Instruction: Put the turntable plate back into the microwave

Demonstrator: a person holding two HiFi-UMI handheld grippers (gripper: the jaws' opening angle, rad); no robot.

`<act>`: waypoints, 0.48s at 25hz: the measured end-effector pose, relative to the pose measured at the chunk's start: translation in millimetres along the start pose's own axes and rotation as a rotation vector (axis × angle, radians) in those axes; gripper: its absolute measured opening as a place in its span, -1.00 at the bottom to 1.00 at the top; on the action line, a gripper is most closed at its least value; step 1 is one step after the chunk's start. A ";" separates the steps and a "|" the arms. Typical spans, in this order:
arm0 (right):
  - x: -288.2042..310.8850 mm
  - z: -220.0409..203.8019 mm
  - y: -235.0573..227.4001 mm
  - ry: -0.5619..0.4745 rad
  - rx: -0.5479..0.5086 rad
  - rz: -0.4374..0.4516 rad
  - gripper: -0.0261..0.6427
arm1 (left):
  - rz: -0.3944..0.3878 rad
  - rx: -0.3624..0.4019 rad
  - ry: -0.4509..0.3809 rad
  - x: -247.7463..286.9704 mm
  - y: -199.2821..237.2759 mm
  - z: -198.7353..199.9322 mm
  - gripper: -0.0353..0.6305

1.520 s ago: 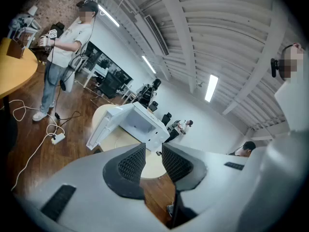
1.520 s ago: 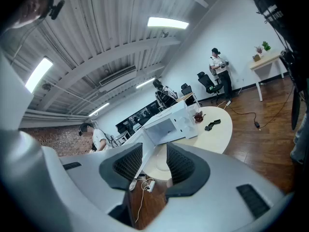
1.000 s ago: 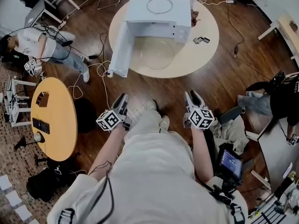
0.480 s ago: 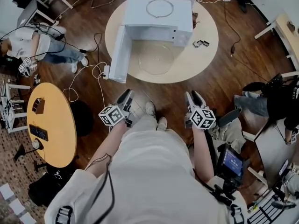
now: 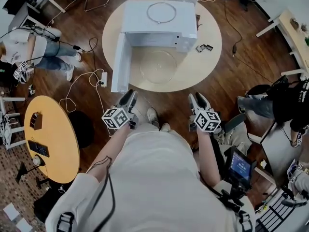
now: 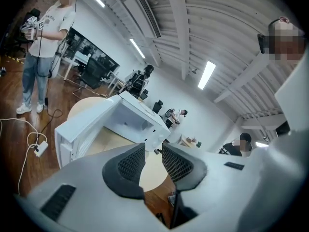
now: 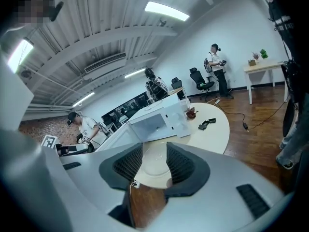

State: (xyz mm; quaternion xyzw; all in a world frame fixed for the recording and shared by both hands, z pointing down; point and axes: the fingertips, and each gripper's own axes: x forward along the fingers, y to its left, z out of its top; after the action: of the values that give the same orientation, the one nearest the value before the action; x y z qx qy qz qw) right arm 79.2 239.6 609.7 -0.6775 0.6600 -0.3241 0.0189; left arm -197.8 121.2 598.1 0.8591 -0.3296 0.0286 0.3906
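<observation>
Robotics lab in an open-plan office.
Beyond the fingers [image 7: 178, 166]: office chairs [image 7: 200, 81], a desk [image 7: 263, 65], strip lights [image 7: 166, 11], a power strip [image 5: 103, 78] on wood floor [image 5: 241, 81], another person [image 6: 46, 33] holding a marker cube.

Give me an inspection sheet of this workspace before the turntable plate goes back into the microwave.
Surface: round table, pale top.
Job's things: microwave on the table, door open; glass turntable plate flat on the table before it; ring on the microwave's top.
Clutter: small dark parts beside the microwave.
Grippers: left tool and right tool open, empty, short of the table.
Cables: white cord and power strip on floor; dark cable at right.
Surroundings: yellow table at left; people nearby.
</observation>
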 end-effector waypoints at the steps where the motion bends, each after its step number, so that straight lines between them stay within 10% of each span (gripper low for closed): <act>1: 2.7 0.9 1.1 0.000 0.000 -0.004 -0.50 | -0.003 0.007 0.000 2.9 0.6 3.2 -0.62; 12: 36.5 5.4 6.4 -0.017 -0.004 -0.035 -0.50 | -0.062 0.022 -0.001 33.1 9.2 29.8 -0.55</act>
State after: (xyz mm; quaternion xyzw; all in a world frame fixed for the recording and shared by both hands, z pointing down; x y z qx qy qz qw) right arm 73.1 203.5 617.6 -0.6918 0.6484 -0.3174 0.0175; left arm -183.5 78.3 593.5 0.8732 -0.3027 0.0196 0.3815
